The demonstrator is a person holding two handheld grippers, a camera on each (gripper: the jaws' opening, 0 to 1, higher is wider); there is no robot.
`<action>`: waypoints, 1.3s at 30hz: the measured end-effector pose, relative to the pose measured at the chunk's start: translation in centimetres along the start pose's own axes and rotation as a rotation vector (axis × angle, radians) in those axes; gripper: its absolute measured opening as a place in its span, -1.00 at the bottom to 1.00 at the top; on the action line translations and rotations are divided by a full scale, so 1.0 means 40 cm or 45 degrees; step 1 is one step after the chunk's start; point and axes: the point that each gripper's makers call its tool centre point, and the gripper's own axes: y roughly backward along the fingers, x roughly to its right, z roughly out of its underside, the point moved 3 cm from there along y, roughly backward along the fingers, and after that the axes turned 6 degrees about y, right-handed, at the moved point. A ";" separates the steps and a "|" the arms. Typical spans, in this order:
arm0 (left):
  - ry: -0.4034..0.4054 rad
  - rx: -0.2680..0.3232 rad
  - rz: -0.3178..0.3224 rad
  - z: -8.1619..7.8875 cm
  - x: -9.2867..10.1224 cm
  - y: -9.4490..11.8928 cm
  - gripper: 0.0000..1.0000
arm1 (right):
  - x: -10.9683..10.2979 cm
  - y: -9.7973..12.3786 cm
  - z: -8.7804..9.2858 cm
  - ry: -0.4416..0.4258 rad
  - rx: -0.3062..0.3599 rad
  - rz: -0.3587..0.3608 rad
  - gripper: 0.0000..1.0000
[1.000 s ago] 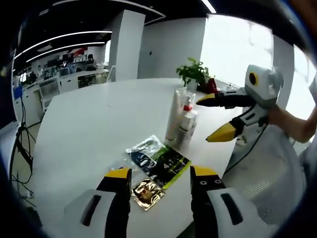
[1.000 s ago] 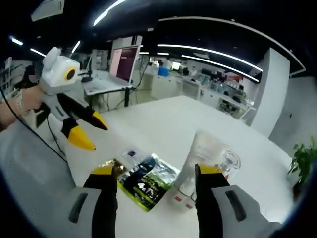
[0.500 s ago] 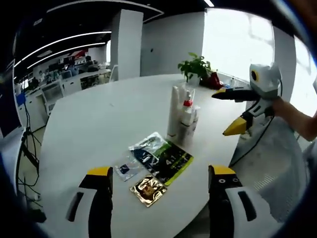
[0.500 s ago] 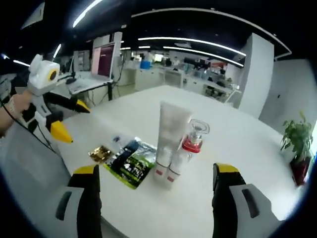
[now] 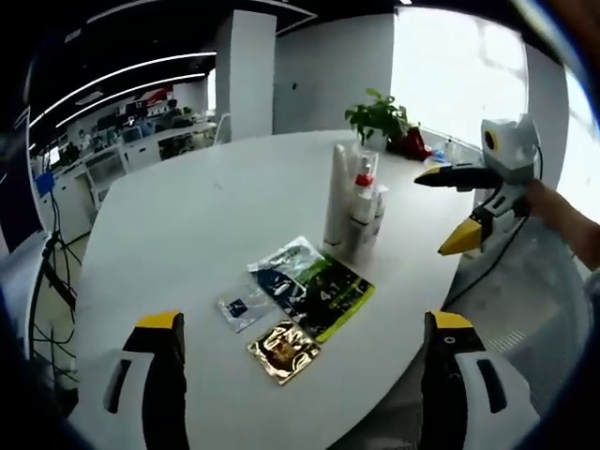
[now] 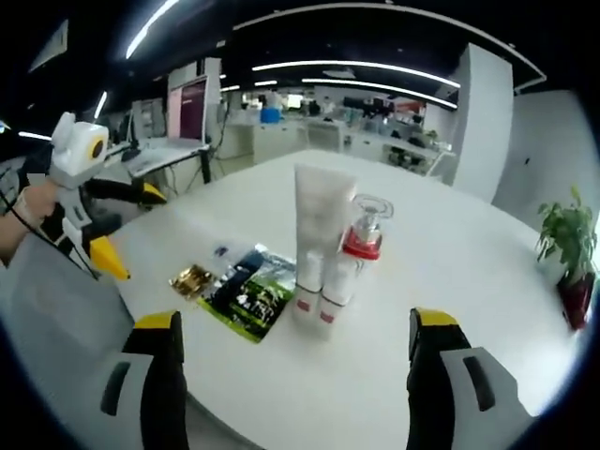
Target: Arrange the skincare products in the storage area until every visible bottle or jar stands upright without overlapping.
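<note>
A tall white tube [image 6: 311, 239] stands upright on the white table [image 6: 450, 272], tight against a clear bottle with a red collar [image 6: 355, 258]. In the left gripper view the tube [image 5: 336, 195] and the bottle [image 5: 360, 211] stand past several flat sachets: a green-black one [image 5: 314, 292], a gold one [image 5: 282, 350] and a small clear one [image 5: 240, 307]. The sachets [image 6: 246, 296] lie left of the tube in the right gripper view. My left gripper [image 5: 304, 321] is open, held back from the table. My right gripper [image 6: 294, 321] is open too, nothing between its jaws. Each gripper shows in the other's view: right [image 5: 461, 204], left [image 6: 122, 225].
A potted plant [image 5: 379, 117] stands at the table's far edge, with a red item beside it. A person's hand [image 6: 21, 211] holds the left gripper at the table's left side. Office desks and monitors fill the background.
Both cameras have pulled back and away from the products. Both grippers' jaws stand wider apart than a second ago. The tube and bottle stay upright in place.
</note>
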 end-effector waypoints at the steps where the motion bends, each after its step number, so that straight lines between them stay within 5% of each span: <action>1: 0.010 -0.004 -0.008 0.003 -0.001 -0.002 0.98 | -0.002 0.000 0.000 0.000 0.001 -0.002 0.99; 39: -0.022 -0.084 -0.029 0.038 0.004 -0.001 0.98 | -0.035 -0.012 0.028 -0.014 -0.053 -0.064 0.99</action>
